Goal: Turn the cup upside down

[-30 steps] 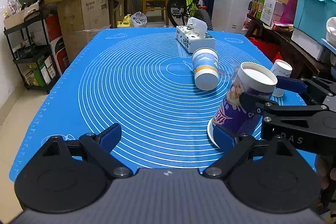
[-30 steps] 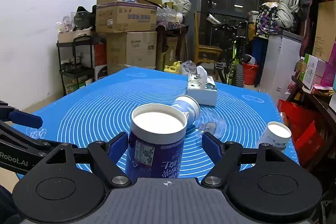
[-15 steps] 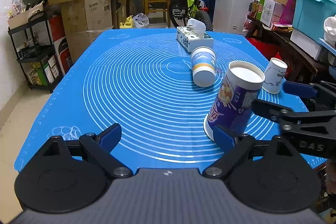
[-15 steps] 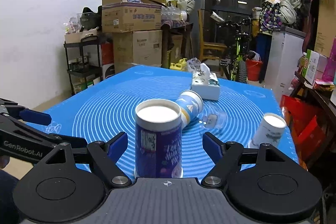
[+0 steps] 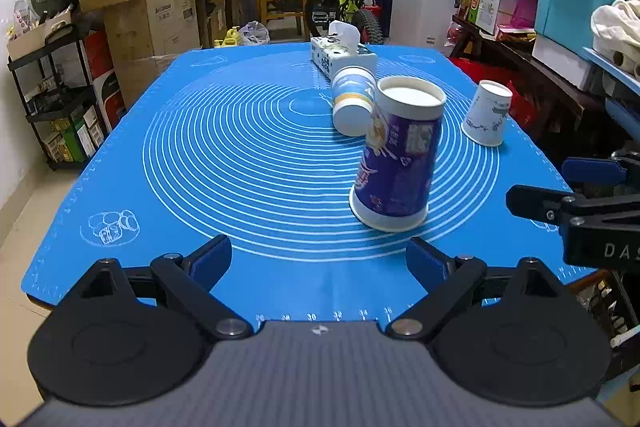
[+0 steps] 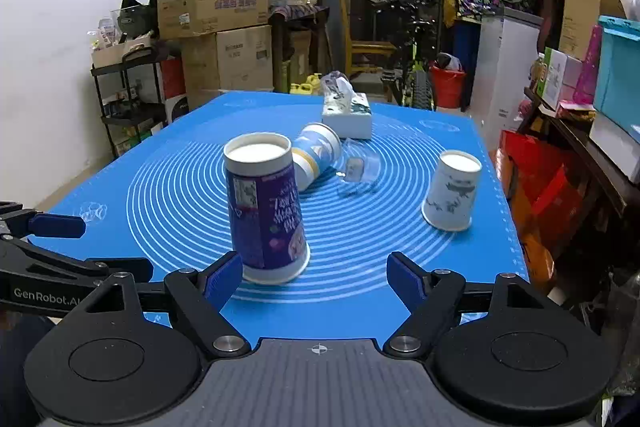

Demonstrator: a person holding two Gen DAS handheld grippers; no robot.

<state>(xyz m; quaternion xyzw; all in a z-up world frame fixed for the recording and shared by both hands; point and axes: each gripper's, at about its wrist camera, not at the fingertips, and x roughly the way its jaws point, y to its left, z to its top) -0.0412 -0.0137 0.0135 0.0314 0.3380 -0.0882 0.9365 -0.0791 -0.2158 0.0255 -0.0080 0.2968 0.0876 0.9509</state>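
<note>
purple cup mouth-down on blue mat, "genrobot.ai" left claw and right claw wide open, empty

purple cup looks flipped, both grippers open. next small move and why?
Probably back the right gripper straight away from the purple cup. The cup stands mouth-down on the blue mat, closed base on top, so the flip looks done. The right gripper is open but its left finger pad sits close beside the cup's rim; a sideways move could knock it.

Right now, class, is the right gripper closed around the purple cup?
No: the right gripper is open, and the purple cup stands mouth-down on the blue mat ahead of its fingers.
</note>
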